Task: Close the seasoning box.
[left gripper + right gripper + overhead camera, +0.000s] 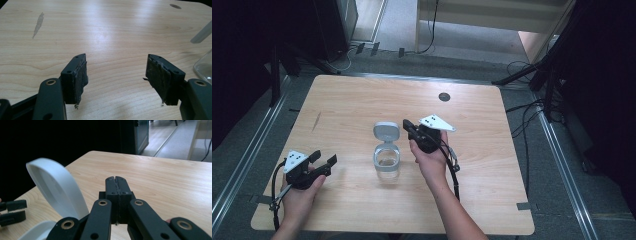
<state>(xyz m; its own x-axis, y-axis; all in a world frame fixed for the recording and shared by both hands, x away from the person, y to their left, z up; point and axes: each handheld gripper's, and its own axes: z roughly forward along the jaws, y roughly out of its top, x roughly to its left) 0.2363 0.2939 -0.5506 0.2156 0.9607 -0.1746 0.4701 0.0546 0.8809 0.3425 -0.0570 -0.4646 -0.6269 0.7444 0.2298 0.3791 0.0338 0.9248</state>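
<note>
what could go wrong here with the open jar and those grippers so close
1. The right gripper, jaws shut, sits right beside the raised lid; a sideways nudge might tip the clear container.
2. The left gripper is open and apart from the container, so nothing steadies it.

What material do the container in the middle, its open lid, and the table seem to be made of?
Container: clear glass or plastic, the table shows through it. Lid: matte pale grey plastic, probably. Table: light wood or wood-look laminate, grain lines and soft sheen.

Open-lidded jar point(387, 159) mid-table between grippers, bare tabletop point(472, 165) all round it
</note>
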